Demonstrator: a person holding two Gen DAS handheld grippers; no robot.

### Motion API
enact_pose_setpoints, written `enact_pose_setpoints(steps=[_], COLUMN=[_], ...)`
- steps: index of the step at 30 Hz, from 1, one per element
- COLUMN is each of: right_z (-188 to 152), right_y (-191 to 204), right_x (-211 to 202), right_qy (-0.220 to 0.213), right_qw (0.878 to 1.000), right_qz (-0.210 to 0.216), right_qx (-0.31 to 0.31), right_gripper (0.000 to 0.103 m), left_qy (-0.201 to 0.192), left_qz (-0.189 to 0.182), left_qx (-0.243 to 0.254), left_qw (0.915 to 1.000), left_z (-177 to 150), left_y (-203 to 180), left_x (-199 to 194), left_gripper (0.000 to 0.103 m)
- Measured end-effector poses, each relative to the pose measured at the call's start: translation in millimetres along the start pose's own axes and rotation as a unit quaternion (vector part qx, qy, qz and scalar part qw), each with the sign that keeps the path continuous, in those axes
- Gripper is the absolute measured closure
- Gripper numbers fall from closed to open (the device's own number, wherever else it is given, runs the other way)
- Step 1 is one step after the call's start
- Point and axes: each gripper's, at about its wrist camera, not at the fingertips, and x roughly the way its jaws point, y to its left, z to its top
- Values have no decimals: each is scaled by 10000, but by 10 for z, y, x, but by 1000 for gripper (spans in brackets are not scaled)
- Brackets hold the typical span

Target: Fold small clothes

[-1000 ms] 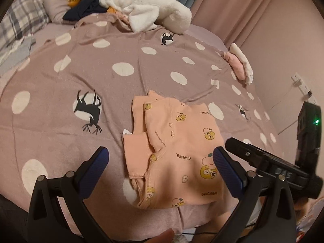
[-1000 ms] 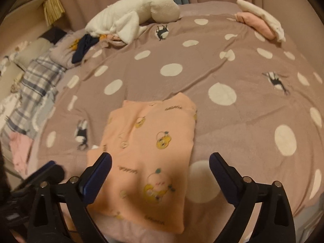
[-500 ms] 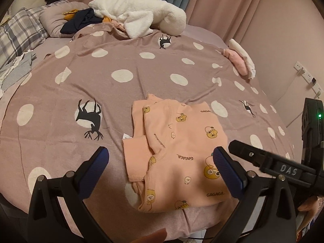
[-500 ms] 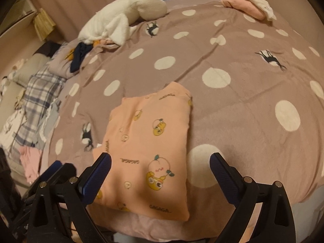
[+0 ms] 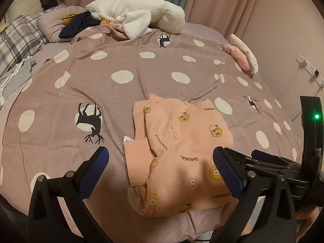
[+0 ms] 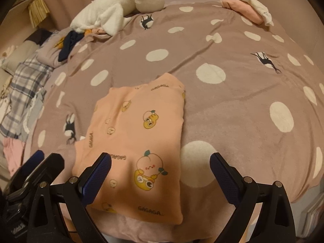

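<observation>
A small peach garment [image 5: 182, 147] printed with cartoon ducks lies folded on the mauve polka-dot bedspread [image 5: 121, 93], near the bed's front edge; a sleeve cuff sticks out on its left. The same peach garment [image 6: 139, 141] fills the middle of the right wrist view. My left gripper [image 5: 162, 172] hovers open just in front of and above it, holding nothing. The right gripper [image 6: 160, 176] is open too, over the garment's near right part. In the left wrist view the right gripper's body [image 5: 283, 162] shows at the right edge.
A white plush blanket [image 5: 137, 14] and dark clothes [image 5: 79, 24] are heaped at the bed's far side. Folded pink and white items [image 5: 243, 54] rest at the far right edge. A plaid pillow [image 5: 18, 36] lies far left. A wall socket strip [image 5: 307, 68] is on the right.
Both grippers have pulled back and risen a little, so more of the bed and the garment's near edge shows. The garment has not moved. Both stay open.
</observation>
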Motion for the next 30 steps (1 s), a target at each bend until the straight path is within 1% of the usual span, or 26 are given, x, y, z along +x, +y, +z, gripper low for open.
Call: enact_pose_setpoints(steps=[4,9,15,18,30], right_z=[-9,-18,-10,-16,-32], right_y=[21,41,46,65,109], right_x=[21,32,65,75,109], right_qy=[46,56,116,132,188], right_qw=[10000,9999,9997,9995,9992], right_qz=[-26,-114,-202,-251,-295], right_qx=[-31,-84,-89,-135,-174], right_gripper=[6,6,6,6,6], left_qy=[44,24,72,63,81], left_qz=[-28,71,20,74,76], left_qx=[-33,2,-5,3,17], left_qw=[10000,10000,10000,10000,9999], left_z=[0,0,-9,-10,-7], left_y=[8,1,6,8,14], left_x=[17,17,26,29,36], left_gripper=[0,0,0,0,0])
